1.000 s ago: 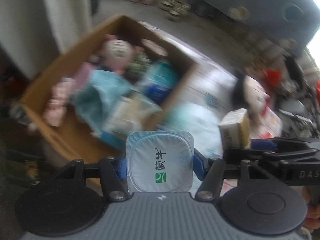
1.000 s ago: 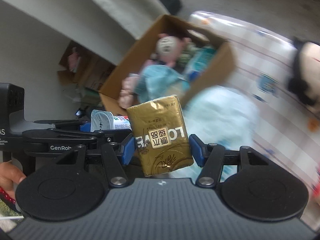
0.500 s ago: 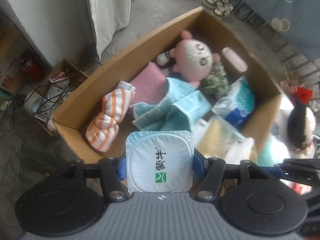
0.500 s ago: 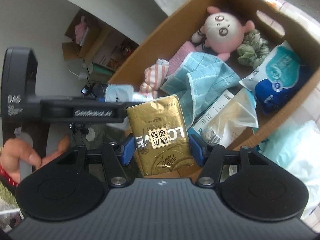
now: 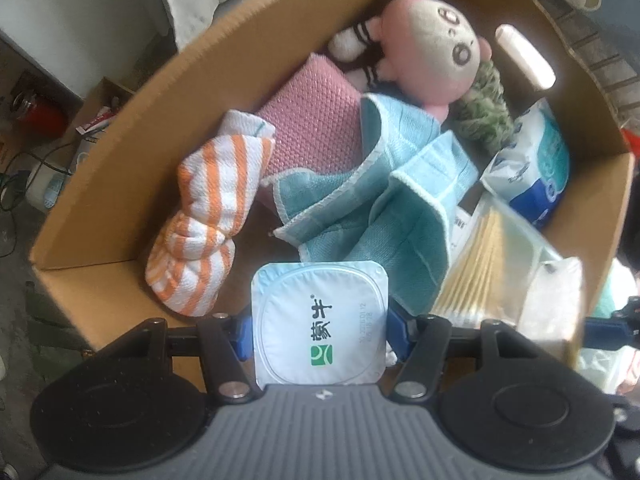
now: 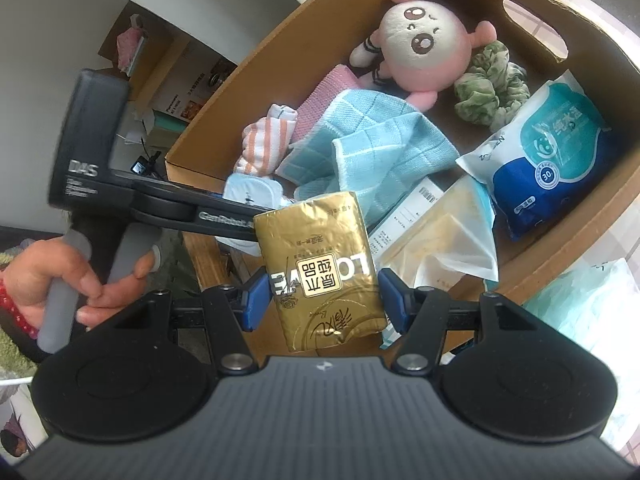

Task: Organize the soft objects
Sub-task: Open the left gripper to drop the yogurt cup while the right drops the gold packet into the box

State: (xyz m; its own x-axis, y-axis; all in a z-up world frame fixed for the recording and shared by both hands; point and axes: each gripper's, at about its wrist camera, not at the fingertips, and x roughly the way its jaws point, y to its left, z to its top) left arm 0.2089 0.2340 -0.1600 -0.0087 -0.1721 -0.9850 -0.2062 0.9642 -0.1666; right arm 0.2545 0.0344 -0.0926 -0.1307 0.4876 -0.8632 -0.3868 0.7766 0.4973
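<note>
Cardboard dominates both views: a big open brown cardboard box point(image 5: 120, 152) fills them, packed with soft goods. Largest inside is a rumpled light-blue checked towel point(image 5: 384, 200) at the middle, overlapping a pink textured cloth point(image 5: 312, 128). A pink round-headed plush doll point(image 5: 432, 52) lies toward the far wall, with a green crumpled scrunchie point(image 6: 490, 84) just beside it. A blue-and-white plastic pack of wipes point(image 6: 556, 156) leans at the right wall, above a clear bag of pale yellow sheets point(image 6: 444, 240). An orange-and-white striped rolled cloth point(image 5: 208, 224) sits at the left of the towel.

The left hand-held gripper point(image 5: 320, 326) hangs over the near edge of the box, its blue pads pressed against the sides of a square white foil-lidded cup point(image 5: 320, 324). The right hand-held gripper point(image 6: 324, 300) is closed on a gold foil tissue pack point(image 6: 320, 268), held above the box's near wall. A hand point(image 6: 68, 276) grips the left tool's handle.
</note>
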